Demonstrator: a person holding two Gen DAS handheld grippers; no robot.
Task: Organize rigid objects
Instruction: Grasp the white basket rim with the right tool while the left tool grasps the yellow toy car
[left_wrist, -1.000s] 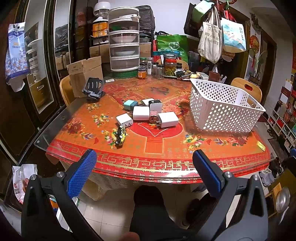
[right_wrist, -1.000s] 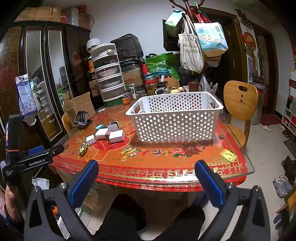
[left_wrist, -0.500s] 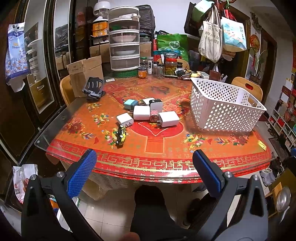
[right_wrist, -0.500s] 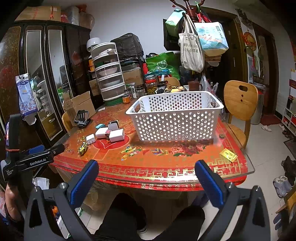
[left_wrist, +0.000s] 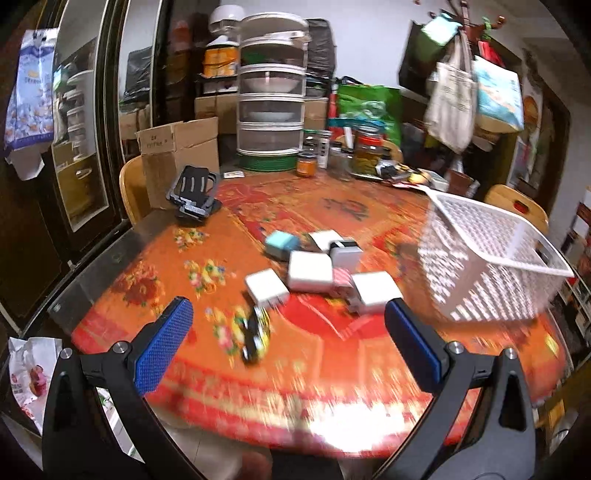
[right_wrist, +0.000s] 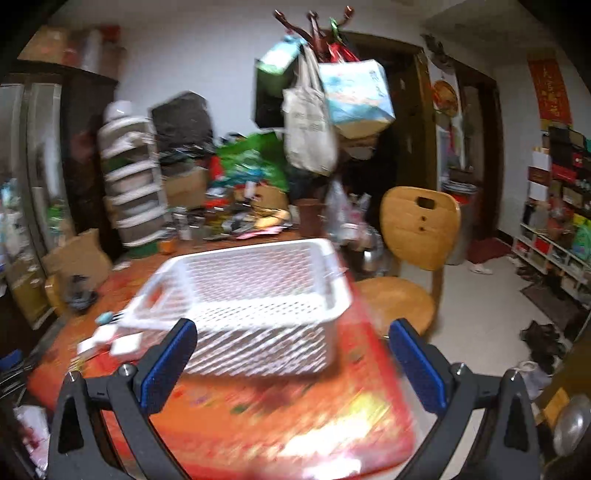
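No lettering can be read with certainty. Far ahead of the left gripper (left_wrist: 288, 343), to its left, a cardboard box (left_wrist: 177, 147) bears small dark print, too blurred to read. Straight ahead, the tablecloth (left_wrist: 258, 206) carries a dark character, smeared. High to the right of the right gripper (right_wrist: 291, 354), a red wall scroll (right_wrist: 550, 92) shows illegible gold characters.
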